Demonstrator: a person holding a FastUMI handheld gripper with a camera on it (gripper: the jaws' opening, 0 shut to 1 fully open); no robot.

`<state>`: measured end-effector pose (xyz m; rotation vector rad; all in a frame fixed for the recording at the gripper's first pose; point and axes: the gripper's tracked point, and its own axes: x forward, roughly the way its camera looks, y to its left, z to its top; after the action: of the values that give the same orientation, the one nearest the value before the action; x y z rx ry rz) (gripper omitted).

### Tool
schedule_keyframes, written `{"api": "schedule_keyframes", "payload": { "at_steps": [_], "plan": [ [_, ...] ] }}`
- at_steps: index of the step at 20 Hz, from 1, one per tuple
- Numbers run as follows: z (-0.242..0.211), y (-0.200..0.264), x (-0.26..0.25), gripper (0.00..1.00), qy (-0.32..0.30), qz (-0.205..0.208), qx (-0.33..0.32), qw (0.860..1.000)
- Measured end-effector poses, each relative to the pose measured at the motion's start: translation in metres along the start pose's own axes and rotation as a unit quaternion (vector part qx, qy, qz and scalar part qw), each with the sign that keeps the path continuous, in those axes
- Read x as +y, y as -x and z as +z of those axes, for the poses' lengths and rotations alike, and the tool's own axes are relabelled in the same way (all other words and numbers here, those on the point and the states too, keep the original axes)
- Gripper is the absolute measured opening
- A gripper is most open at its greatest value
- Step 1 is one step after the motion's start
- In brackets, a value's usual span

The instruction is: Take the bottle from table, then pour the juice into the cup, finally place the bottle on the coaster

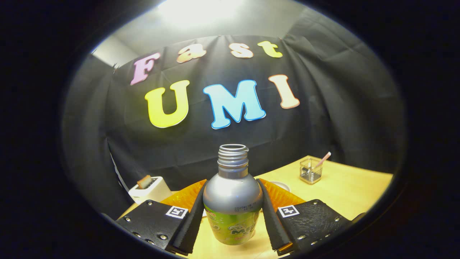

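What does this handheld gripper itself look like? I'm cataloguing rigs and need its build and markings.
The gripper has two flat fingers with ribbed, textured inner faces, each on a dark textured plate studded with metal rivets. Each plate carries a small square black-and-white fiducial tag. Translucent orange parts sit behind the fingers.

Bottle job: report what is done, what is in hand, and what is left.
Done: the bottle is taken; the gripper is shut on it, jaws pressing both sides, and it looks raised off the table. Its cap is off. In hand: carrying it upright. Left: pouring, since it is not tilted, then setting it on the coaster. I cannot pick out the cup with certainty; a clear container stands beyond.
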<state>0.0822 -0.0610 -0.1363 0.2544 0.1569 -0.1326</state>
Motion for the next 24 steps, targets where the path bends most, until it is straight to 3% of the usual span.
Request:
{"api": "schedule_keyframes", "payload": {
  "at_steps": [7,13,24],
  "plan": [
    [-0.011,-0.033,0.028,0.77,0.104,-0.001,0.013,0.995],
    [-0.031,-0.054,0.020,0.77,0.101,-0.022,0.002,0.995],
    [-0.122,-0.101,0.025,0.77,0.103,-0.019,0.044,0.994]
  ]
}}
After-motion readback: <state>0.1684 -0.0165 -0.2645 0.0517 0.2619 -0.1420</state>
